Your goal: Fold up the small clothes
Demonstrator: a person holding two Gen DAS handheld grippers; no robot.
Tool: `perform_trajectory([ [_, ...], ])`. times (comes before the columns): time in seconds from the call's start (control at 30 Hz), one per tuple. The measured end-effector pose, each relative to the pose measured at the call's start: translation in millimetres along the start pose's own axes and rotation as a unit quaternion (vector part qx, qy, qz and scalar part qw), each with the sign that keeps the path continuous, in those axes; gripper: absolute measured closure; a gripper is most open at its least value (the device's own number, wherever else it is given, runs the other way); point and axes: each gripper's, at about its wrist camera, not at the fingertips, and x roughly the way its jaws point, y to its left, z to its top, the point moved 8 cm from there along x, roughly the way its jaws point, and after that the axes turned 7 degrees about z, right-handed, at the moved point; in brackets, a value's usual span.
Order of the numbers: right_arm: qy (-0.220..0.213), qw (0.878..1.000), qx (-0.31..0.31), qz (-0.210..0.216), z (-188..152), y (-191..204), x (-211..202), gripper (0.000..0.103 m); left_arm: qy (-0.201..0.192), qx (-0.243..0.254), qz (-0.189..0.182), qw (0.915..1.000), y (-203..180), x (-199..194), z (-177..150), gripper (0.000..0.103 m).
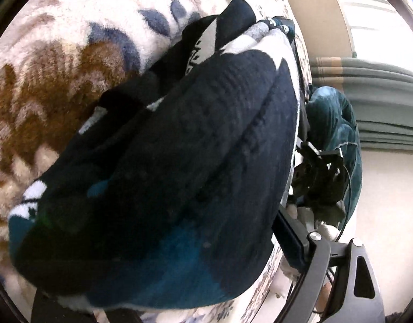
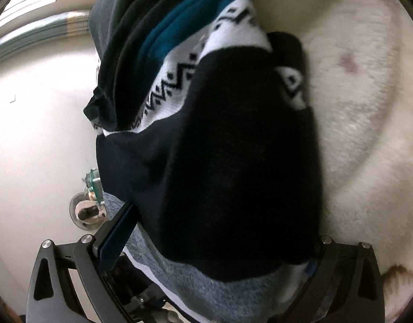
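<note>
You are in a home, likely a bedroom or living room. A plush fleece blanket (image 1: 58, 62) with brown and blue leaf patterns covers the soft surface, pleated grey-green curtains (image 1: 381, 102) hang by a bright window (image 1: 373, 13), and the walls are plain cream.

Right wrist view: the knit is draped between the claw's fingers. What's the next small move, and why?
Probably ease the right claw straight back off the knit. Its jaws stand wide, the blue pad shows bare rather than pressed into cloth, and the knit seems to rest on the blanket already, so backing out should leave it lying there.
</note>
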Motion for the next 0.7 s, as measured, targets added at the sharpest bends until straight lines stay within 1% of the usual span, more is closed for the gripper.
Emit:
perform_trajectory([
  [0.03, -0.002, 1.000, -0.003, -0.003, -0.7, -0.5, -1.3, 0.000, -0.008, -0.001, -0.002, 1.0000, -4.9, 0.7, 2.6, 0.015],
  [0.07, -0.005, 1.000, -0.005, -0.008, -1.4, 0.6, -0.4, 0.000, -0.024, 0.002, -0.012, 0.9996, -14.4, -0.1, 5.4, 0.029],
  [0.1, -0.010, 1.000, -0.010, -0.014, -2.7, 1.9, 0.4, 0.001, -0.039, 0.009, -0.016, 0.9991, -17.9, -3.8, 8.3, 0.046],
  [0.13, -0.015, 1.000, -0.017, -0.022, -4.7, 3.7, 1.3, 0.006, -0.046, 0.020, -0.015, 0.9986, -23.1, -6.1, 13.1, 0.067],
  [0.17, -0.020, 0.999, -0.024, -0.031, -7.2, 5.2, 1.8, 0.014, -0.050, 0.027, -0.017, 0.9982, -27.1, -9.2, 16.3, 0.070],
  [0.2, -0.025, 0.999, -0.026, -0.038, -8.9, 5.0, 0.5, 0.039, -0.052, 0.027, -0.023, 0.9980, -30.0, -12.0, 18.8, 0.071],
  [0.23, -0.033, 0.998, -0.021, -0.039, -11.1, 4.3, -1.4, 0.054, -0.052, 0.026, -0.028, 0.9980, -32.9, -14.3, 22.2, 0.072],
  [0.27, -0.048, 0.999, -0.010, -0.024, -14.9, 5.2, -4.7, 0.055, -0.047, 0.025, -0.033, 0.9981, -35.5, -17.0, 25.1, 0.072],
  [0.33, -0.071, 0.997, -0.002, -0.015, -21.6, 7.6, -8.8, 0.061, -0.039, 0.027, -0.039, 0.9982, -39.0, -22.7, 30.7, 0.072],
  [0.43, -0.107, 0.994, 0.023, 0.001, -40.9, 13.1, -11.2, 0.063, -0.031, 0.048, -0.038, 0.9976, -37.9, -43.5, 45.3, 0.072],
  [0.53, -0.129, 0.990, 0.051, 0.027, -76.8, 22.3, -3.2, 0.064, -0.016, 0.070, -0.039, 0.9966, -33.1, -65.6, 56.9, 0.072],
  [0.6, -0.137, 0.988, 0.060, 0.033, -101.9, 29.0, 3.7, 0.065, 0.000, 0.091, -0.029, 0.9955, -30.4, -80.8, 69.8, 0.072],
  [0.63, -0.143, 0.987, 0.067, 0.036, -119.9, 34.2, 9.9, 0.066, 0.011, 0.100, -0.026, 0.9946, -26.3, -84.6, 71.5, 0.072],
  [0.7, -0.151, 0.984, 0.081, 0.044, -145.1, 42.2, 23.1, 0.066, 0.038, 0.117, -0.009, 0.9923, -16.1, -93.5, 78.2, 0.073],
])
